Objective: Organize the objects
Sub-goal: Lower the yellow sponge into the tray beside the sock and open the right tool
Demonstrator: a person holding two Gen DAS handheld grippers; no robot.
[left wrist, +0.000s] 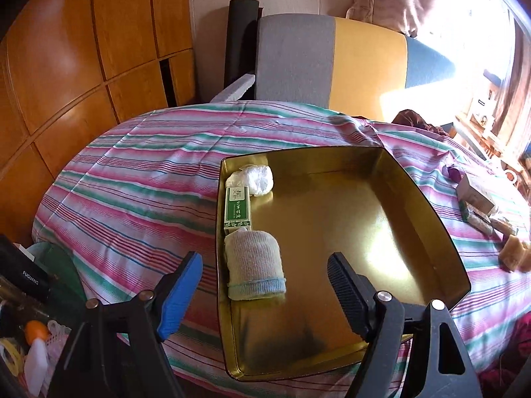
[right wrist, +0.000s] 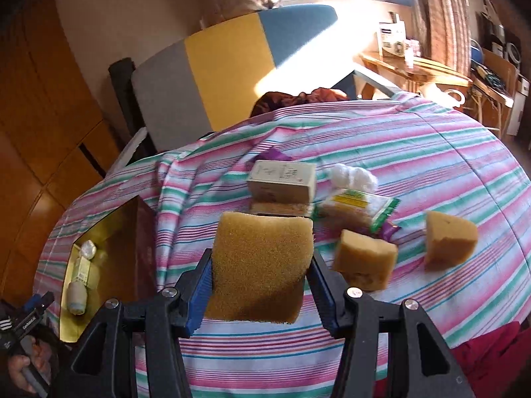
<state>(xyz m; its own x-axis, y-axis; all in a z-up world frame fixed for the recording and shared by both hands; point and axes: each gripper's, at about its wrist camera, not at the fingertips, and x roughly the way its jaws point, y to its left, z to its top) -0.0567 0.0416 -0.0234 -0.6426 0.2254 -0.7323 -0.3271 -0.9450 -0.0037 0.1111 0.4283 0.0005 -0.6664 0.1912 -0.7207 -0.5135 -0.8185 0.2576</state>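
A gold metal tray (left wrist: 415, 205) lies on the striped bedspread. Along its left side sit a white wad (left wrist: 252, 179), a green and white box (left wrist: 237, 210) and a rolled pale sock (left wrist: 255, 267). My left gripper (left wrist: 262, 285) is open and empty above the tray's near end. My right gripper (right wrist: 260, 293) is shut on a yellow sponge (right wrist: 262, 265), held above the bedspread. The tray also shows in the right wrist view (right wrist: 99, 232), at the left. Two more sponges (right wrist: 365, 258) (right wrist: 449, 240), a beige box (right wrist: 282, 182), a snack packet (right wrist: 358, 209) and a white wad (right wrist: 353, 175) lie beyond.
A grey, yellow and blue headboard (left wrist: 332, 63) stands behind the bed. Wooden wardrobe doors (left wrist: 66, 83) are at the left. A cluttered desk (right wrist: 431, 69) stands by the window at the right. Red cloth (right wrist: 491, 355) lies at the near right.
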